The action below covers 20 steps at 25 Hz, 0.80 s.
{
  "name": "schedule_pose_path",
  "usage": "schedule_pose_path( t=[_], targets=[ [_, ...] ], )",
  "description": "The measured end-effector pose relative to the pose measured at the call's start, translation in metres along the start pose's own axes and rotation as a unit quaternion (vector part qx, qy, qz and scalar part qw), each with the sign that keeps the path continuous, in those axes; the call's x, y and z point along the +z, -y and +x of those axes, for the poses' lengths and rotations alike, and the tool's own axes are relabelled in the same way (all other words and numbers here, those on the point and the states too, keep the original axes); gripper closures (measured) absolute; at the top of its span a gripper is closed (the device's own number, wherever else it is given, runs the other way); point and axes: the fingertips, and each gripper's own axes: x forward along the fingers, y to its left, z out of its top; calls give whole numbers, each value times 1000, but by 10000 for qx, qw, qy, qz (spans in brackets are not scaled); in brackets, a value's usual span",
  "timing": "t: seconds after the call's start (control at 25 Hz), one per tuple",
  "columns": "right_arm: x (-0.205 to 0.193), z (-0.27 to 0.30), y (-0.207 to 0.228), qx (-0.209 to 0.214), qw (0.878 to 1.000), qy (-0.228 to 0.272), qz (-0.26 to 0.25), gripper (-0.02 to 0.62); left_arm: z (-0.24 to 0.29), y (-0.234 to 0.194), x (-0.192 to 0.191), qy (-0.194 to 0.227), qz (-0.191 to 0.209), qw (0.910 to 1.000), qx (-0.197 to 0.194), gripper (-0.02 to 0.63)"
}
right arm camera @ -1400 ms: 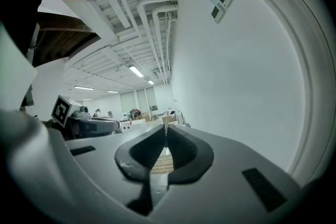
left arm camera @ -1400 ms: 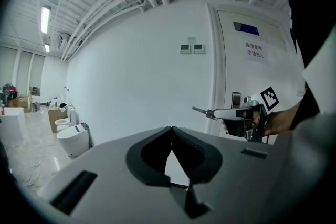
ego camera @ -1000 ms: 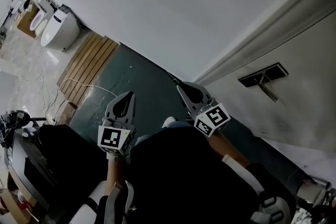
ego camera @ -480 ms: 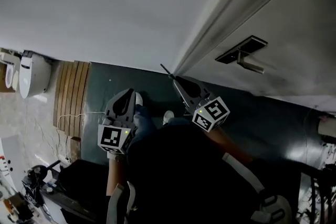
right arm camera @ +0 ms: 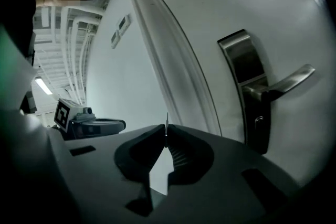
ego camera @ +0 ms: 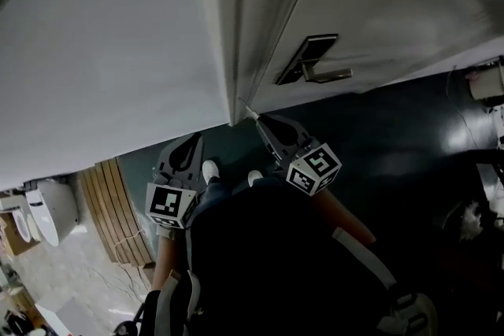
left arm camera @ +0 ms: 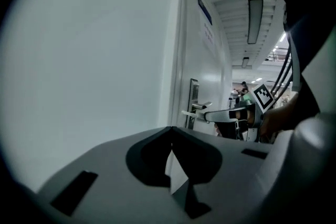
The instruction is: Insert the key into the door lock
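Nearer lock [ego camera: 309, 59], one key [right arm camera: 167, 119], two hand-held grippers [ego camera: 193, 140] [ego camera: 261, 120]

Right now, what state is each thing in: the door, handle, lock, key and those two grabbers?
Door: looks shut.
Handle: at rest, untouched.
Lock: empty.
Key: clamped, outside lock.
Right gripper: shut on key.
Left gripper: shut, empty.

No readable writing at the door

A notice [left arm camera: 205, 10] high on the door [left arm camera: 212, 60] is too blurred to read. The square markers [ego camera: 167, 204] on the two gripper cubes [ego camera: 315, 167] show only black-and-white block patterns, without letters or numbers.
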Motion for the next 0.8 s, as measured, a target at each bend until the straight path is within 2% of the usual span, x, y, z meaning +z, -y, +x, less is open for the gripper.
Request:
schedule_pose_path(
  t=[0.16,0.4,0.6,0.8],
  targets=[
    [0,11,28,-529,9983,51,233,563,33,-15,4,-269,-20,9984,-487,598],
    [-7,-16,66,-1238,9896,240,686,563,70,6,4,-359,184,9924,-1162,598],
    [-19,-31,94,-1601,9804,361,1088,563,90,18,5,-444,258,9877,-1474,598],
    [-33,-38,117,-1752,9694,508,1642,563,101,21,2,-565,231,9861,-1548,598]
  ],
)
